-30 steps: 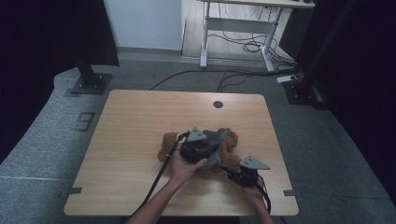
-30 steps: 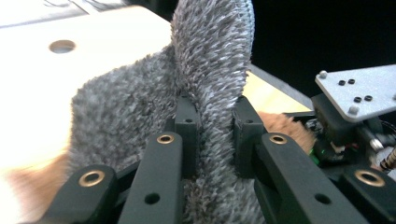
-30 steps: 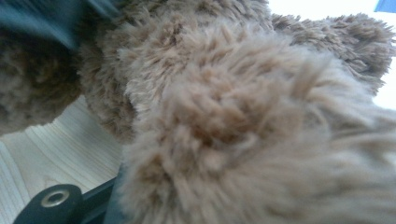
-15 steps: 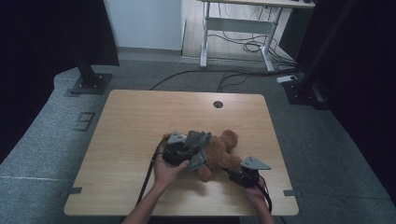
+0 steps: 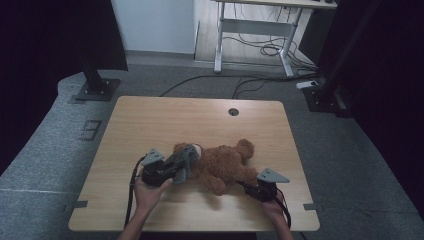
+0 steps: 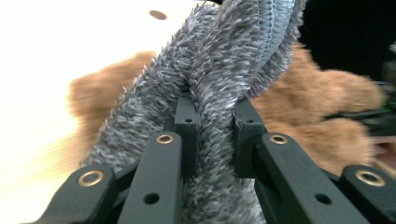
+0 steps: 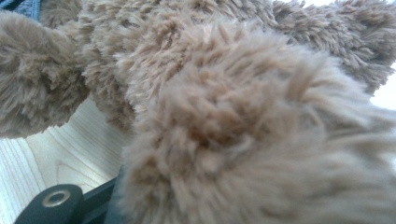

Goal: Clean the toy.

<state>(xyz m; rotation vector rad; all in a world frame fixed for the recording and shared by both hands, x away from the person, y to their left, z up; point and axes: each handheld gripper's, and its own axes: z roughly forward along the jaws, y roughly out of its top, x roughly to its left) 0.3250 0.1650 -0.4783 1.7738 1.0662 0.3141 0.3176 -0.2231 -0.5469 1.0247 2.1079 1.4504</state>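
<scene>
A brown teddy bear [image 5: 225,162] lies on its side on the wooden table [image 5: 165,120], head toward the left. My left gripper [image 5: 179,169] is at the bear's head end, shut on a grey fuzzy piece of cloth [image 5: 186,159]. In the left gripper view, both black jaws pinch a fold of that cloth [image 6: 212,93], with the bear [image 6: 327,102] blurred behind. My right gripper [image 5: 250,186] sits at the bear's lower leg near the table's front right, jaws closed on it. The right gripper view is pressed close against brown fur [image 7: 224,116].
A round cable hole [image 5: 233,111] sits near the table's far edge. Black stand bases rest on the floor at the far left [image 5: 95,90] and far right [image 5: 325,97]. Another desk's legs [image 5: 250,30] and loose floor cables lie beyond.
My left gripper has moved left with the grey cloth, from over the bear's body to its head end, uncovering the body. The right gripper has stayed put.
</scene>
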